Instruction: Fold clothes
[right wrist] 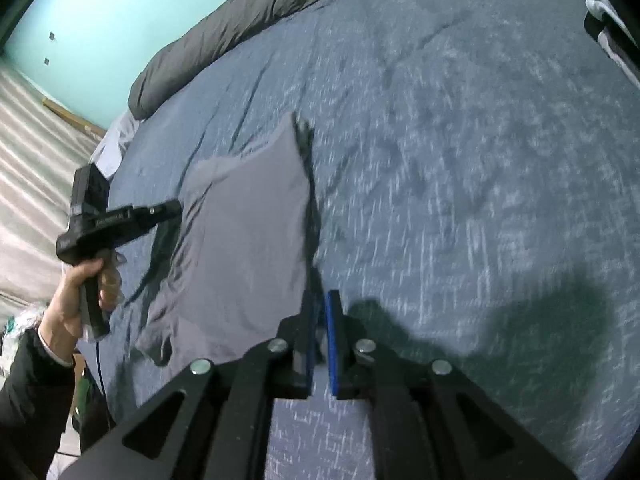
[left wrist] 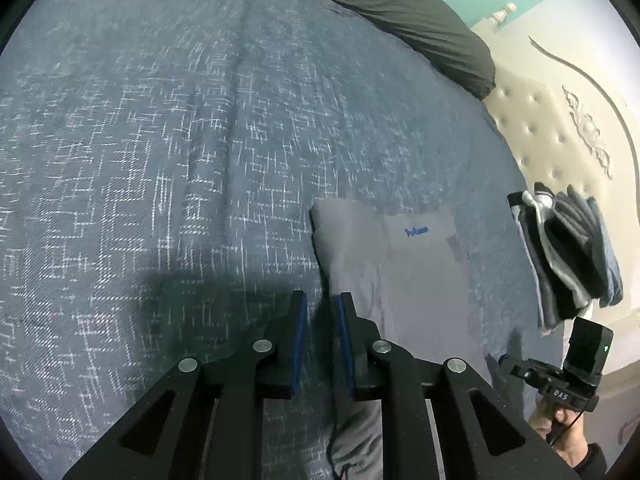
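Note:
A grey garment with a small blue logo lies partly folded on the blue patterned bedspread. My left gripper sits at the garment's near left edge with its jaws narrowly apart; I cannot tell whether cloth is pinched between them. In the right wrist view the same grey garment hangs lifted and taut, its edge running into my right gripper, which is shut on it. The left gripper's body shows at the garment's left side, held by a hand.
A stack of folded dark and grey clothes sits at the bed's right edge by the cream tufted headboard. A dark grey duvet lies rolled along the far side. The floor is to the left.

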Demonstrator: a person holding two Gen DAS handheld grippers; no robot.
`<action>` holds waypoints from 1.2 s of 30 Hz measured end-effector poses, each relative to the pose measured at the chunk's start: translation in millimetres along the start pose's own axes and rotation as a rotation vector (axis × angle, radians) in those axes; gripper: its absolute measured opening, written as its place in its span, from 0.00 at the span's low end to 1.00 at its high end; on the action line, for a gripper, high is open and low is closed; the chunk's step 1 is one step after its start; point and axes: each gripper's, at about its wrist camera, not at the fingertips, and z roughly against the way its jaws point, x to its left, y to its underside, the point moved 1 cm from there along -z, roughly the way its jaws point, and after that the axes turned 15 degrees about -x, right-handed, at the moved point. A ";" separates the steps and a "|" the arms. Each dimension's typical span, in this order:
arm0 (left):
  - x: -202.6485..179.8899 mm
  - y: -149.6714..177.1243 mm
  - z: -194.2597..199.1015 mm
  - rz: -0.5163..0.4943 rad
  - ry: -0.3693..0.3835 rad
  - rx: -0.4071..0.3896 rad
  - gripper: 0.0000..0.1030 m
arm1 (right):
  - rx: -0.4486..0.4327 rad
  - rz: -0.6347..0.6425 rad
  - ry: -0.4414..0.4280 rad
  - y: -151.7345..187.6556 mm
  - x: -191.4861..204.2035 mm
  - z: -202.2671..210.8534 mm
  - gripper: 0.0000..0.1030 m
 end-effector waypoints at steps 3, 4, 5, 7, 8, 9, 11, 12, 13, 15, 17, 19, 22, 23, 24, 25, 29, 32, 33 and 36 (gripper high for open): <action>0.4 -1.8 -5.1 0.008 0.007 0.004 0.17 | -0.013 0.016 -0.011 -15.1 7.0 -8.3 0.28; 0.3 -2.5 -6.9 0.010 0.009 0.005 0.17 | -0.016 0.025 -0.016 -20.7 10.3 -12.2 0.28; 0.3 -3.2 -8.7 0.013 0.011 0.005 0.17 | -0.017 0.036 -0.022 -26.9 14.9 -18.0 0.29; 0.4 -5.1 -12.1 0.020 0.015 0.005 0.17 | -0.018 0.049 -0.030 -36.6 22.4 -30.5 0.34; -0.3 -6.2 -14.1 0.022 0.015 0.005 0.17 | -0.018 0.056 -0.034 -42.1 26.2 -37.4 0.36; -1.7 -7.4 -16.4 0.024 0.015 0.005 0.17 | -0.019 0.061 -0.037 -47.9 29.6 -44.2 0.36; -2.2 -10.5 -19.1 0.028 0.020 0.001 0.17 | -0.023 0.068 -0.037 -60.2 34.3 -57.7 0.38; -2.5 -12.0 -20.2 0.028 0.024 -0.001 0.17 | -0.024 0.071 -0.036 -65.2 36.3 -63.9 0.40; -2.9 -13.3 -21.3 0.025 0.027 -0.002 0.17 | -0.024 0.075 -0.036 -71.2 38.2 -71.1 0.43; -2.9 -15.3 -24.5 0.019 0.031 0.001 0.17 | -0.024 0.084 -0.031 -80.8 40.1 -83.6 0.43; -1.5 -16.7 -28.4 0.017 0.035 0.005 0.18 | -0.020 0.093 -0.025 -87.7 43.3 -96.0 0.44; 0.9 -17.9 -32.3 0.023 0.041 0.007 0.18 | -0.007 0.096 -0.018 -90.6 45.3 -108.2 0.44; 1.6 -18.9 -36.6 0.025 0.053 0.003 0.18 | 0.008 0.107 -0.013 -92.6 46.3 -123.8 0.44; 0.9 -19.3 -37.8 0.020 0.054 0.002 0.18 | 0.014 0.112 -0.015 -92.2 46.3 -128.5 0.44; 0.1 -19.6 -39.1 0.015 0.055 0.000 0.18 | 0.018 0.118 -0.014 -91.9 45.9 -131.7 0.44; -0.6 -20.0 -40.4 0.010 0.056 -0.002 0.18 | 0.021 0.123 -0.014 -91.3 45.7 -134.9 0.44; -4.2 -21.1 -43.6 0.001 0.065 -0.009 0.17 | 0.032 0.133 -0.039 -85.0 47.4 -144.5 0.44; -5.8 -20.4 -42.6 -0.001 0.067 -0.016 0.17 | 0.037 0.173 -0.042 -79.1 54.0 -147.7 0.41; -6.3 -20.1 -42.3 -0.003 0.067 -0.019 0.17 | 0.038 0.189 -0.042 -77.2 56.3 -148.3 0.39; -5.8 -19.2 -40.7 -0.001 0.072 -0.025 0.17 | 0.035 0.198 -0.052 -78.9 57.6 -148.9 0.26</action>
